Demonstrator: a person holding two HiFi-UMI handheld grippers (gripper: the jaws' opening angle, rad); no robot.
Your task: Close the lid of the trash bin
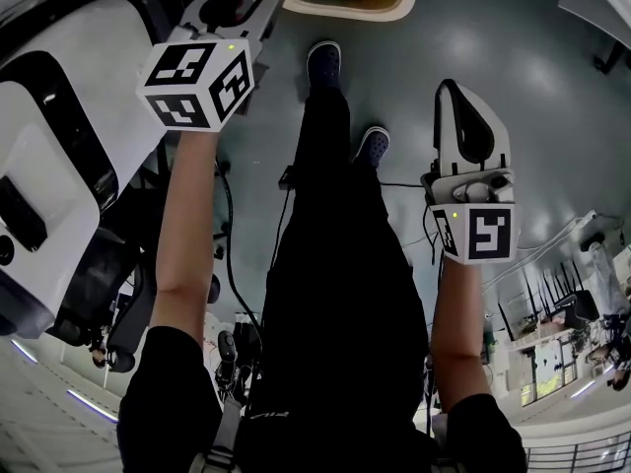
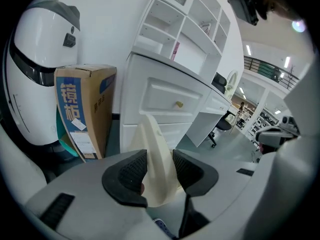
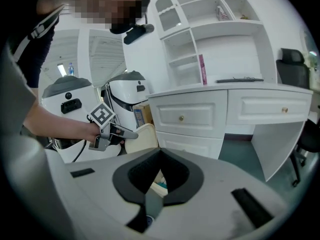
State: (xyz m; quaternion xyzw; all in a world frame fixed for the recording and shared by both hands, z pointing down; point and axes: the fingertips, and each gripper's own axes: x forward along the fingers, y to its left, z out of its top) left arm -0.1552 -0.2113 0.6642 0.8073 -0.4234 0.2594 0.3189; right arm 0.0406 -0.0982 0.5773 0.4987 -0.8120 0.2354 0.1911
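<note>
The trash bin (image 1: 394, 12), cream-rimmed with rubbish inside, stands on the floor at the top of the head view, just beyond my feet. Its cream lid (image 2: 156, 149) stands raised, nearly upright. My left gripper (image 2: 160, 171) is shut on the lid's edge, with both black pads pressing on it. From the right gripper view I see that left gripper (image 3: 131, 133) holding the lid (image 3: 144, 138) in front of the white drawers. My right gripper (image 1: 450, 92) hangs to the right of my legs, apart from the bin; in its own view the right gripper (image 3: 160, 156) has its tips together with nothing between them.
A white cabinet with drawers and shelves (image 2: 170, 99) stands behind the bin. Left of it are a cardboard box (image 2: 85, 109) and a rounded white machine (image 2: 40, 74). My shoes (image 1: 325, 62) are close to the bin. An office chair (image 3: 300, 84) is at the far right.
</note>
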